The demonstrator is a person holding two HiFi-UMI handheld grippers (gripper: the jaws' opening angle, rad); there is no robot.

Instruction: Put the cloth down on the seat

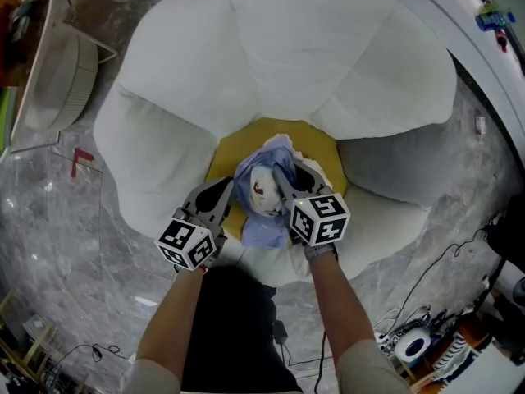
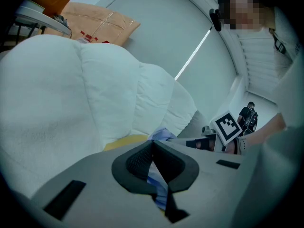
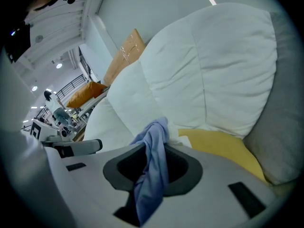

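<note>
a: where is the cloth now?

b: the cloth (image 1: 261, 189) is in the middle of the frame in the head view. it is a light blue and white bundle with a small red mark, over the yellow seat (image 1: 316, 142) of the white armchair (image 1: 287, 48). its lower end hangs over the front edge of the seat. whether it already rests on the seat, i cannot tell.

a: and what holds it?

b: both grippers. the left gripper (image 1: 230, 191) comes in from the lower left. in the left gripper view its fingers are pressed together, with a thin strip of the blue cloth pinched between them. the right gripper (image 1: 285, 179) comes in from the lower right. its fingers pinch a thick fold of the cloth, which stands up above them and hangs down below them.

a: how do the two grippers stand to each other?

b: near each other, with the bundle between them.

a: what is around the armchair?

b: a grey cushion (image 1: 402, 167) is just right of the seat. on the marble floor (image 1: 49, 220) there is a white ribbed object (image 1: 57, 72) at the upper left and cables (image 1: 426, 335) at the lower right.
</note>
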